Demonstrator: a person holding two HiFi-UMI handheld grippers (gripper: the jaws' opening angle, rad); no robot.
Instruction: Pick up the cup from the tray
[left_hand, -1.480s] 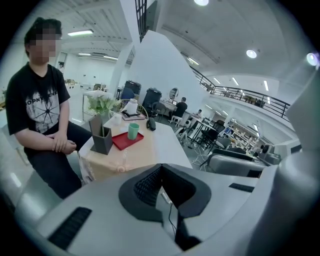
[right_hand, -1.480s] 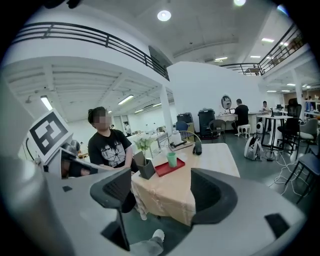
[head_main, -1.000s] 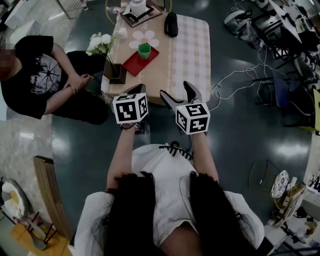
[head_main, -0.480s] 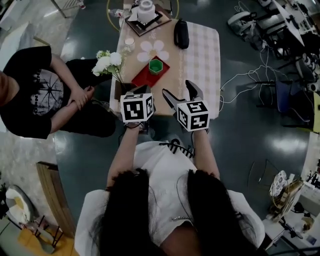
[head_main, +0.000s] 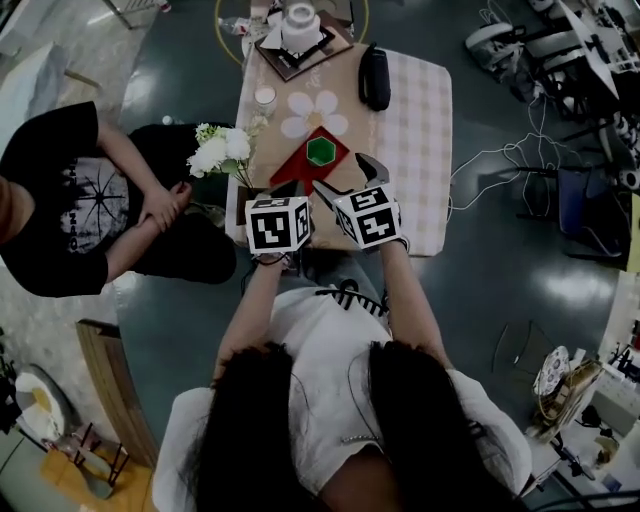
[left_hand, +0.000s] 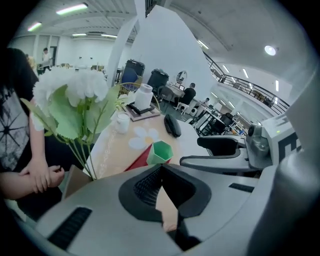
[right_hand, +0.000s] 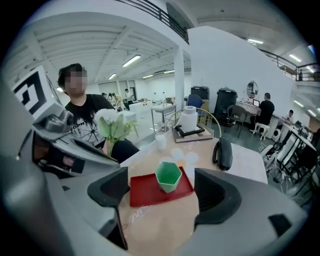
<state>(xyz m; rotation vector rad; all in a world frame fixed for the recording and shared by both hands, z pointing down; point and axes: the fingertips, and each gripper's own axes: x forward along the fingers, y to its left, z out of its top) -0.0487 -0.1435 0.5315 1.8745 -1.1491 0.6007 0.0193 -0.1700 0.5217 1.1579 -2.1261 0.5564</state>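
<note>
A green hexagonal cup (head_main: 320, 152) stands upright on a red tray (head_main: 297, 172) near the front left of a low wooden table (head_main: 415, 150). My right gripper (head_main: 350, 178) is open just short of the tray. In the right gripper view the cup (right_hand: 168, 175) and tray (right_hand: 145, 190) lie ahead between the spread jaws of the gripper (right_hand: 161, 192), untouched. My left gripper (head_main: 285, 189) hovers at the tray's near left corner. Its jaws (left_hand: 160, 169) meet at the tips with nothing held, and the cup (left_hand: 161, 151) shows just beyond them.
White flowers (head_main: 222, 150) in a brown box stand at the table's left corner. Behind the tray are a daisy-shaped mat (head_main: 313, 112), a small glass (head_main: 265, 97), a black handset (head_main: 374, 77) and a white jar (head_main: 300, 25). A seated person (head_main: 70, 200) is at left. Cables (head_main: 500, 160) run over the floor at right.
Both grippers have moved forward over the table's near edge and now sit close to the tray. The right gripper has drawn in leftward toward the cup. Its jaws stay open.
</note>
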